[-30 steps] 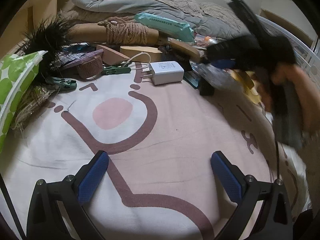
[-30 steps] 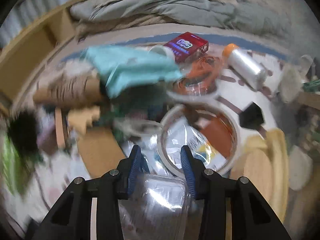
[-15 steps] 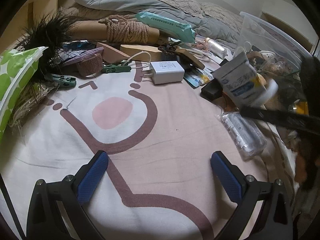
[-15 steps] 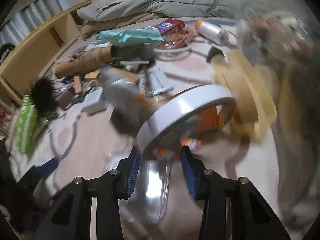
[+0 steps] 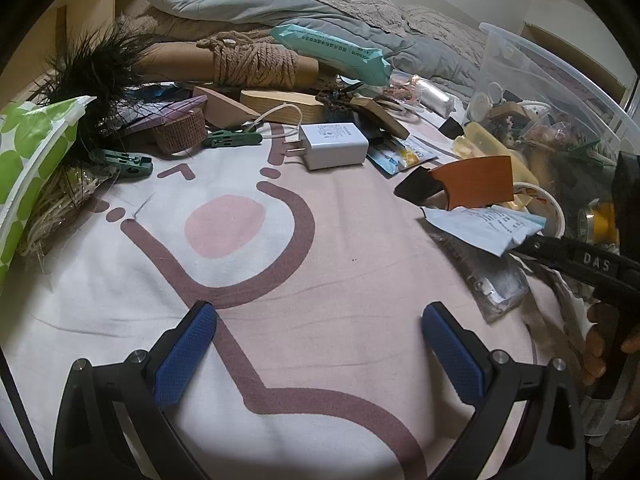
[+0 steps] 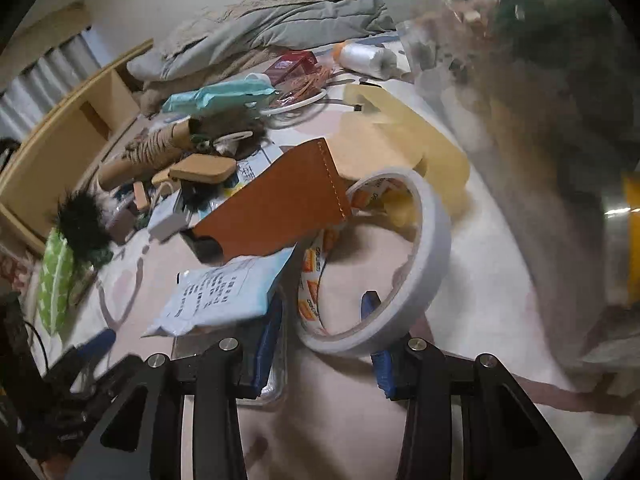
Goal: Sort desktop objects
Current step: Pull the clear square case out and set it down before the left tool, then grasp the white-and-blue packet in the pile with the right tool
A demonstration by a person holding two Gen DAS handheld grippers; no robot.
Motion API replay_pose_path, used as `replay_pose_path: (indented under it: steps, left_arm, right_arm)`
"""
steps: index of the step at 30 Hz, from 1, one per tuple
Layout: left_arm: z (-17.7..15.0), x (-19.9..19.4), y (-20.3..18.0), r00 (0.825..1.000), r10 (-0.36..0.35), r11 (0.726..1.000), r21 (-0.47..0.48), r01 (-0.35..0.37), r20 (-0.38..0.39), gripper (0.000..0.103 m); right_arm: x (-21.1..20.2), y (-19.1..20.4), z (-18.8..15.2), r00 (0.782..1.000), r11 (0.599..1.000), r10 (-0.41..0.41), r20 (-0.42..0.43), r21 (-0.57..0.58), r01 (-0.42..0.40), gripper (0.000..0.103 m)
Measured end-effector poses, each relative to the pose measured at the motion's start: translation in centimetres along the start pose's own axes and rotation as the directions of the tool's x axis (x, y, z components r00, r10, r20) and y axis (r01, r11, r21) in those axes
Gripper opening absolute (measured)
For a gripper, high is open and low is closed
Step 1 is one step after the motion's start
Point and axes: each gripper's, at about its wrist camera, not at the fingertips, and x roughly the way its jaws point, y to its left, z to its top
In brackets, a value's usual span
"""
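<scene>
Right gripper (image 6: 320,344) clamped on tape roll (image 6: 400,280), one finger inside the ring, roll tilted off the sheet (image 5: 320,280). Orange sleeve (image 6: 276,204) and blue packet (image 6: 224,292) lean on it, just beside clear bin (image 5: 560,92). Left gripper (image 5: 320,352) wide apart, nothing between, over bare sheet. Charger (image 5: 334,145) well ahead.

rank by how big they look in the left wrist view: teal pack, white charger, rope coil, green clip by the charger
1. teal pack, the longest.
2. rope coil.
3. white charger; it lies nearer the camera, so its rank against the coil is unsure.
4. green clip, clearly smallest.
</scene>
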Motion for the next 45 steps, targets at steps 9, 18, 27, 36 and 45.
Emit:
replay_pose_path:
  steps: [9, 18, 27, 36, 45]
  left_arm:
    - [0.9, -3.4, 5.0, 0.998, -0.048, 0.969, -0.239, 0.054, 0.031, 0.103]
    - [0.9, -4.9, 6.9, 0.999, -0.007, 0.957, -0.290, 0.022, 0.051, 0.103]
    - [0.2, -5.4, 3.4, 0.999, 0.000, 0.991, -0.132, 0.007, 0.049, 0.103]
    - [-0.7, -4.9, -0.4, 0.999, -0.027, 0.999, 0.019, 0.026, 0.041, 0.103]
    - [-1.2, -3.7, -2.4, 1.000, -0.015, 0.997, 0.071, 0.014, 0.013, 0.103]
  right_arm:
    - [1.7, 4.4, -1.2, 0.967, 0.969, 0.246, -0.061, -0.023, -0.247, 0.043]
    - [1.4, 10.0, -5.0, 0.879, 0.886, 0.429, -0.209, -0.089, -0.454, 0.043]
    - [-2.2, 7.8, -3.2, 0.918, 0.912, 0.392, -0.069, -0.105, -0.397, 0.043]
    - [-0.2, 3.8, -2.3, 0.960, 0.964, 0.264, -0.089, 0.026, -0.263, 0.042]
    - [-1.0, 2.3, -1.9, 0.983, 0.981, 0.182, -0.017, 0.070, -0.180, 0.043]
